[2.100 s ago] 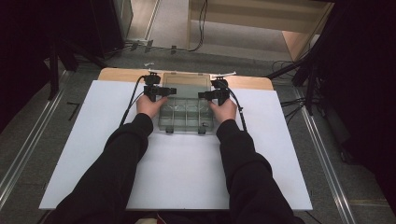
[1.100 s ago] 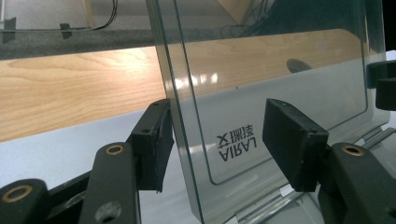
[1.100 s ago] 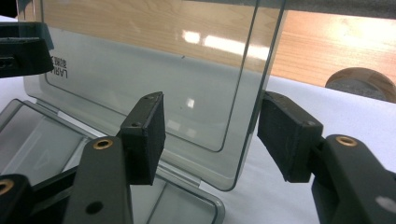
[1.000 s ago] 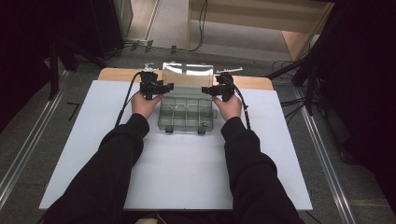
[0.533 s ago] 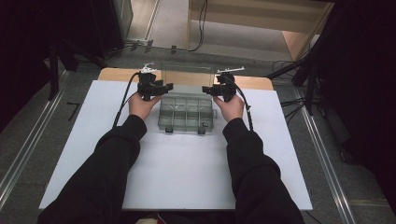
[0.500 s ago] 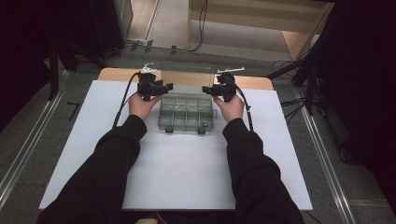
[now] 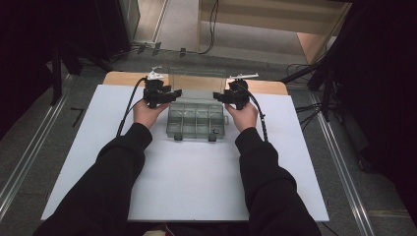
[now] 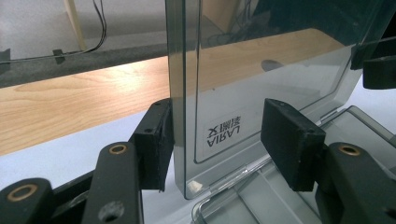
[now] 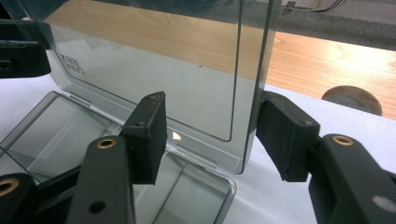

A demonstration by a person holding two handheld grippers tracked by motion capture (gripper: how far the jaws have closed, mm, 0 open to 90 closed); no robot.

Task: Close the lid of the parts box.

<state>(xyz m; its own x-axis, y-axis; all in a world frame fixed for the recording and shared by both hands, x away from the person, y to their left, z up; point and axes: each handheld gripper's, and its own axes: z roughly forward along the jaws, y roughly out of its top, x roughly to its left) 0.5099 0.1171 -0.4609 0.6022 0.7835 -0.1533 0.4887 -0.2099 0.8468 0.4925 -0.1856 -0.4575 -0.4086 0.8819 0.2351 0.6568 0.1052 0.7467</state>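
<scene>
- Clear plastic organiser box (image 7: 195, 119) sits on the white table sheet (image 7: 187, 182), between both hands; lid (image 8: 261, 79) stands upright.
- Lid print — seen mirrored through the plastic — reads "AIRAL" (image 8: 223, 132) with small unreadable characters.
- Left gripper (image 8: 215, 140): jaws part-open, straddling the lid's side edge; one pad against it.
- Right gripper (image 9: 210, 128): same stance at the opposite edge; grip not confirmable.

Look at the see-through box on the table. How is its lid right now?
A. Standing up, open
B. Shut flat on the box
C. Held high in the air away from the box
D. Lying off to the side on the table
A: the clear lid stands upright at the back edge of the compartment box, and both gripper views show it rising from the box's rear rim.
</scene>
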